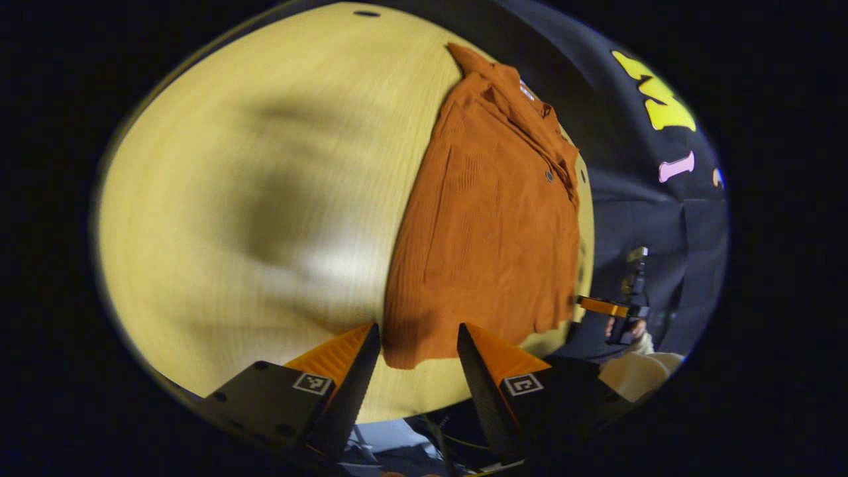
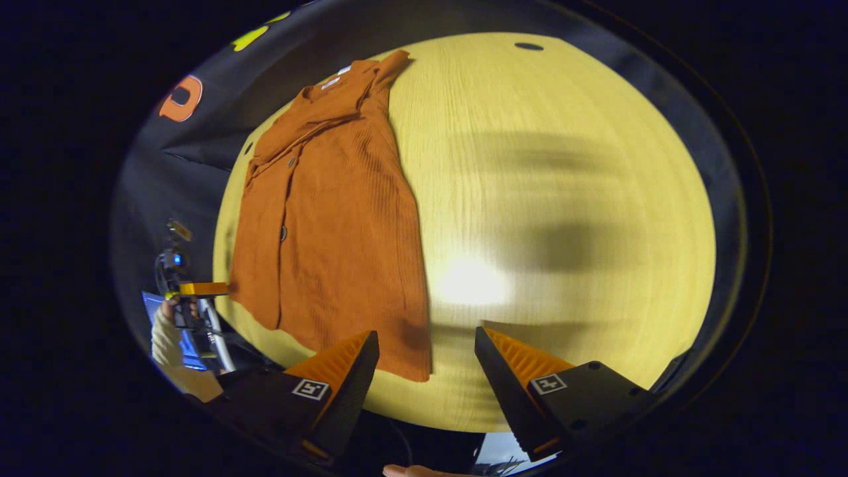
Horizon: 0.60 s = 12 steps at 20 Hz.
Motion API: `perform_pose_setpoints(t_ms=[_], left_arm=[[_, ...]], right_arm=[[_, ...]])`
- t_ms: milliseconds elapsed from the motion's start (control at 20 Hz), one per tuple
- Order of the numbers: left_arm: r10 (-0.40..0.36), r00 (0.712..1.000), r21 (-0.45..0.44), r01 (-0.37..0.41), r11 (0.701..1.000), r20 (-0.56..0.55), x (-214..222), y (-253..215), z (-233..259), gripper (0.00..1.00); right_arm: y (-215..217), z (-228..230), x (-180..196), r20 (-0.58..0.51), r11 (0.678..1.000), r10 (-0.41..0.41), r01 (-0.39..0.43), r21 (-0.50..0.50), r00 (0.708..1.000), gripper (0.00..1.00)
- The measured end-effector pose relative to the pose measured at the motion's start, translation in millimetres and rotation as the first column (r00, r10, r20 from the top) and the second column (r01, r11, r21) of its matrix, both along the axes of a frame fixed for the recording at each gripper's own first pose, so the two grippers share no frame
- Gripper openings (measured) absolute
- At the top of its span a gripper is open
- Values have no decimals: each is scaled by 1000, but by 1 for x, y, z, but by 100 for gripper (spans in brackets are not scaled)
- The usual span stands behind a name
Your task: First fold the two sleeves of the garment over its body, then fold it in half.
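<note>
A rust-orange ribbed button-up garment (image 1: 490, 218) lies flat on the round pale wooden table (image 1: 252, 218), collar toward the far edge, and the sleeves look folded in over its body. My left gripper (image 1: 419, 338) is open just above the hem's near corner, nothing between its fingers. In the right gripper view the same garment (image 2: 331, 225) lies left of centre, and my right gripper (image 2: 426, 344) stands open over its lower right hem corner, holding nothing. Each view also shows the other gripper far off at the table's edge: the right gripper (image 1: 606, 306) and the left gripper (image 2: 199, 289).
The table (image 2: 563, 199) is bare wood beside the garment, with a small dark hole (image 2: 528, 46) near its far edge. Black cloth wall (image 1: 636, 199) stands behind the table. A hand in a pale sleeve (image 2: 165, 338) holds the far gripper.
</note>
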<state>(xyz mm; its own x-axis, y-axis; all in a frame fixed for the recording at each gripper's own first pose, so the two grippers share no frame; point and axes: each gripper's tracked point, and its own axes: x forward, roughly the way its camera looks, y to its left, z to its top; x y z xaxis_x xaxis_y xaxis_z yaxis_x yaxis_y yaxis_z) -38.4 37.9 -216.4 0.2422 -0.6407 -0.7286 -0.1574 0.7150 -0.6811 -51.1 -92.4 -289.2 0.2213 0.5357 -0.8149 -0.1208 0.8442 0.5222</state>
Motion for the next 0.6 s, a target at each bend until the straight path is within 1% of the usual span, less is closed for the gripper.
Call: perform_pose_setpoints(t_ms=[50,100,150,200,250,300,350,400,450,500,550,600], left_arm=[[-18,1000,-17,18,1000,1,3,0,3,75],[-44,999,-31,44,999,0,3,3,2,70],[-61,998,-39,61,997,4,7,1,0,67],[-69,998,-42,70,997,8,8,-3,-1,66],[-73,997,-41,74,996,10,10,-5,1,66],[-73,997,-35,73,997,7,13,-6,0,66],[-76,997,-13,76,997,-2,10,-4,-3,66],[-79,997,9,79,997,-6,5,2,-4,62],[-79,997,25,79,997,-8,5,3,-4,57],[-83,996,44,83,996,-10,4,3,-6,52],[-83,996,67,84,994,-9,3,3,-8,52],[-86,996,87,87,992,-9,3,2,-9,47]], right_arm=[[-2,-2,0,-27,999,29,-28,18,999,88],[-5,-6,2,-34,999,45,-44,21,998,94],[-6,-12,3,-48,998,60,-59,26,997,94],[-4,-8,3,-68,996,59,-55,64,996,94],[-1,-6,2,-96,994,57,-47,101,994,90],[3,-5,0,-124,990,53,-36,136,991,90],[8,-4,-3,-154,984,45,-18,175,987,90],[12,-5,-5,-179,980,40,-4,199,983,88],[17,-3,-5,-191,975,35,8,222,981,89],[20,-3,-5,-189,972,35,10,233,981,83],[22,-6,-5,-181,972,32,12,235,983,84],[25,-7,-4,-176,972,28,15,235,984,83]])
